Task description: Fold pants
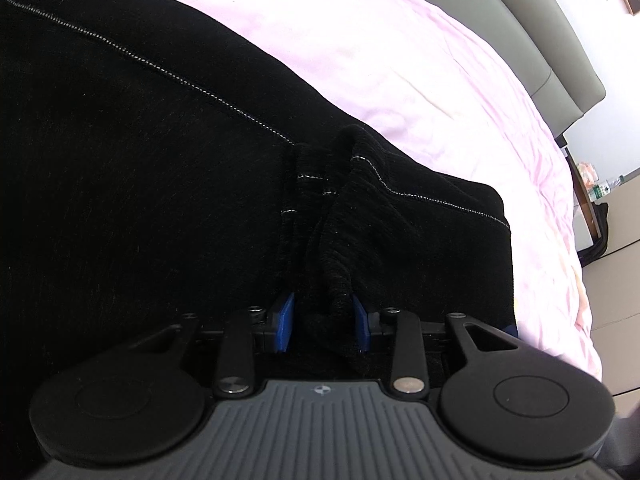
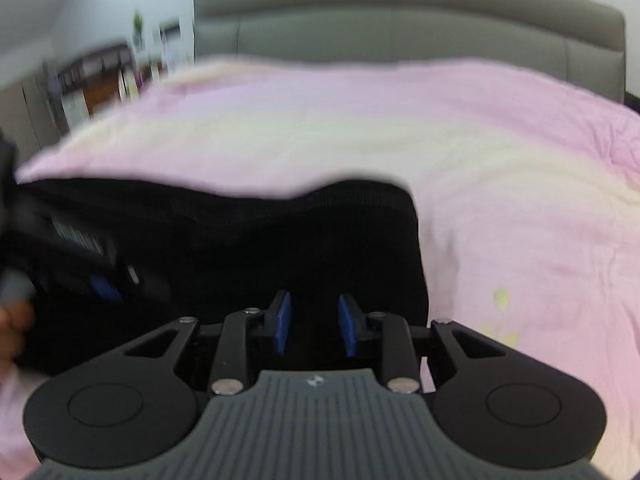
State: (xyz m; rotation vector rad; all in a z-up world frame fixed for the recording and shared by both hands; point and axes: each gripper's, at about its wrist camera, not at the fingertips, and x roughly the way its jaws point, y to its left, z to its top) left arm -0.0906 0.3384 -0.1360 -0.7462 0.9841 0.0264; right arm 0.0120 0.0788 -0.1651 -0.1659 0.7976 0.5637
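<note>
Black pants (image 1: 140, 160) with a thin white stitched seam lie on a pink bedsheet (image 1: 380, 52). My left gripper (image 1: 322, 324) is shut on a bunched fold of the pants' ribbed edge, which rises between its blue pads (image 1: 285, 320). In the right wrist view the pants (image 2: 248, 240) lie folded with their right edge near the middle. My right gripper (image 2: 314, 324) hovers over that black cloth with its blue pads (image 2: 283, 320) apart and nothing visibly between them. The left gripper (image 2: 100, 284) shows blurred at the far left.
A grey padded headboard (image 2: 400, 28) stands at the far end of the bed. Pink sheet (image 2: 520, 200) spreads to the right of the pants. A bedside stand with small items (image 1: 596, 188) and the floor lie beyond the bed's edge.
</note>
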